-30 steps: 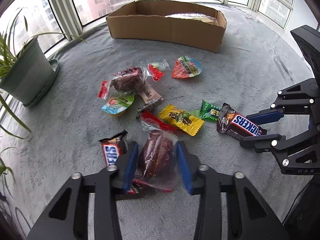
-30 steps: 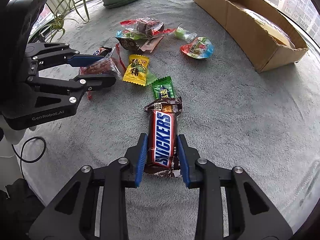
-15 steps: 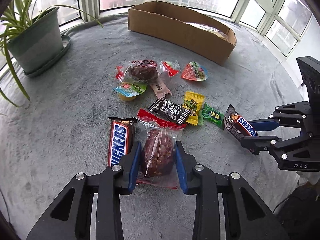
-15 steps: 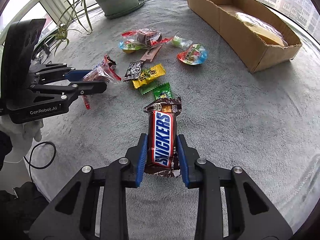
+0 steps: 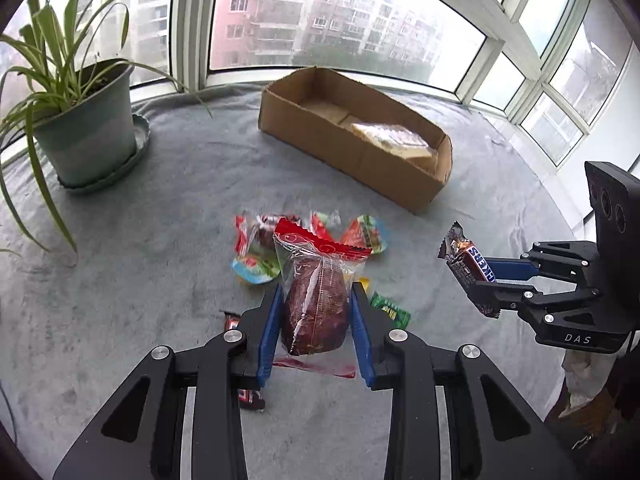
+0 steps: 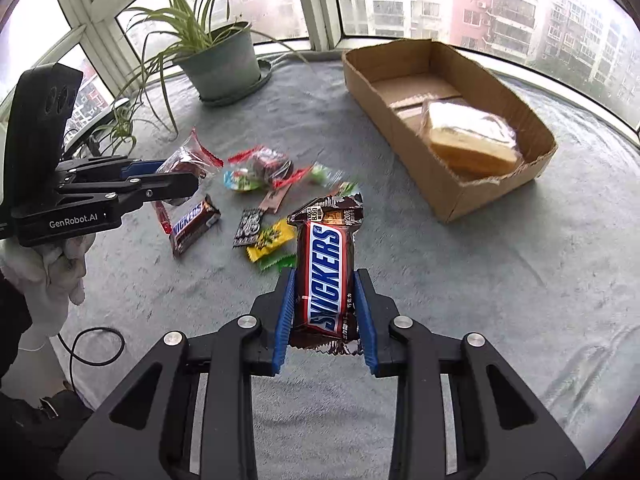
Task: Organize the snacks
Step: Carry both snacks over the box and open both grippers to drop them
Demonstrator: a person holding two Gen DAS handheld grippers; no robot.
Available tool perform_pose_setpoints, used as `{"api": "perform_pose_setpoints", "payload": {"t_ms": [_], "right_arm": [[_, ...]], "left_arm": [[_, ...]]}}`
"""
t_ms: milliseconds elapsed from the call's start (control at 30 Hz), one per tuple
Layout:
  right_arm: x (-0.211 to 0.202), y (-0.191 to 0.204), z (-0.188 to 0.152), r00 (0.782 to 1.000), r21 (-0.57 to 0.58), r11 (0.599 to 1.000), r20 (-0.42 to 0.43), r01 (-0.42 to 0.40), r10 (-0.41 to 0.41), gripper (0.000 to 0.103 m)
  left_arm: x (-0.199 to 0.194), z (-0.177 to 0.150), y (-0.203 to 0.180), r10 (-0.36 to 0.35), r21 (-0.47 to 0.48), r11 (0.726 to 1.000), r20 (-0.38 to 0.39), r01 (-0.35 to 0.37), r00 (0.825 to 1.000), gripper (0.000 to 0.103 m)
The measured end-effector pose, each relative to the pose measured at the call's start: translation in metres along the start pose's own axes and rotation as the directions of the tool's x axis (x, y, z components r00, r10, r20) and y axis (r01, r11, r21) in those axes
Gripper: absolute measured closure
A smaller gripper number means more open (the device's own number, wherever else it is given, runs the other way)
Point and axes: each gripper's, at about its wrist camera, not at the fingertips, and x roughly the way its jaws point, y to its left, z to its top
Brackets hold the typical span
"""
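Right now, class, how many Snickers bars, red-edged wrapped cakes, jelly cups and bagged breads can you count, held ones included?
Snickers bars: 2
Wrapped cakes: 2
Jelly cups: 2
Bagged bread: 1
Total: 7

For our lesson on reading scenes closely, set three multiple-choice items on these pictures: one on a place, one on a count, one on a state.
1. Where does the clear-wrapped yellow sponge cake lie?
A in the brown cardboard box
B on the grey blanket
C beside the plant pot

2. How many Snickers bars show in the right wrist view?
A one
B two
C four

3. The right hand-held gripper is:
A open and empty
B shut on a Snickers bar
C shut on a green sweet

Key: A, the cake sits inside the box walls; B, one held, one on the blanket; C is wrong, B: both pads press the bar.
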Motion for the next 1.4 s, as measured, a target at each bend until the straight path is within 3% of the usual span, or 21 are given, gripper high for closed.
{"api": "perform_pose_setpoints", "payload": {"t_ms": [267, 500, 1000, 1400], "right_arm": [[-0.019, -0.034, 0.054, 0.993, 0.025, 0.998, 0.105, 0.056, -0.059, 0.073], [-0.009, -0.059, 0.094, 0.986, 0.048, 0.995, 0.136, 0.091, -0.097, 0.073], [0.049, -0.113, 0.145, 0.988, 0.123, 0.986, 0.099, 0.108, -0.121, 0.073], [0.089, -0.134, 0.165, 0.99, 0.139, 0.982, 0.052, 0.125, -0.134, 0.073]], "left_arm": [[0.005, 0.049, -0.008, -0.007, -0.008, 1.0, 0.075, 0.007, 0.997, 0.072], [0.025, 0.086, -0.02, -0.011, -0.012, 1.0, 0.1, 0.012, 0.995, 0.072], [0.076, 0.148, -0.023, -0.023, -0.06, 0.998, 0.103, 0.03, 0.994, 0.072], [0.114, 0.161, -0.014, -0.035, -0.111, 0.993, 0.058, 0.041, 0.998, 0.072]]}}
